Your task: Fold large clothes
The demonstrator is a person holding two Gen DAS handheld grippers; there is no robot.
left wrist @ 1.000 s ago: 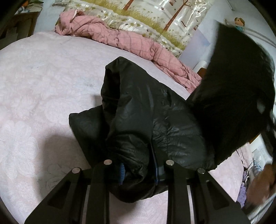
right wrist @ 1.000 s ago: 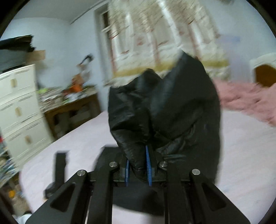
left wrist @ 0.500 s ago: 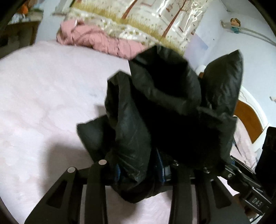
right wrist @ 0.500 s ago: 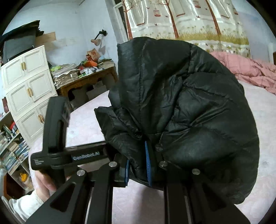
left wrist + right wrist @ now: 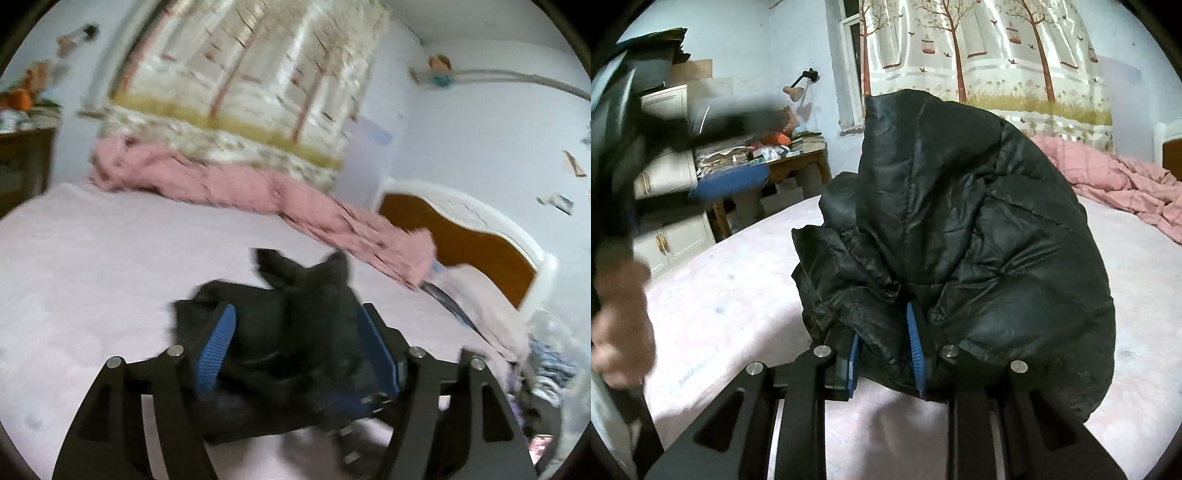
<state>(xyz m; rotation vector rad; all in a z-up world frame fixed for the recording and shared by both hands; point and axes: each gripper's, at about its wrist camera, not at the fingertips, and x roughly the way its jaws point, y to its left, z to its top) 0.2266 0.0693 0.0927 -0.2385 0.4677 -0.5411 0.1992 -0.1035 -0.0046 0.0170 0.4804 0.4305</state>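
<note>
While the left gripper (image 5: 295, 354) opens its jaws off the black puffer jacket (image 5: 960, 229), the right gripper (image 5: 886, 354), loosening, pinches a fold. Jacket: light, soft, slick; best gripped at seams. It sits mid-bed (image 5: 738, 280); pink quilt (image 5: 1126, 184) far right, curtain (image 5: 997, 55) beyond.

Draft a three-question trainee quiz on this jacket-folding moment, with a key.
1. True or false: the black jacket lies flat and neatly folded on the bed.
2. What lies along the bed's far edge? A) pink quilt B) blue towel C) cardboard box
3. Which gripper's fingers pinch a fold of the jacket?
Key: 1 false, it is bunched up. 2 A. 3 the right gripper, its fingers just opening; the left gripper, fingers also opening, stands wide around the jacket.
</note>
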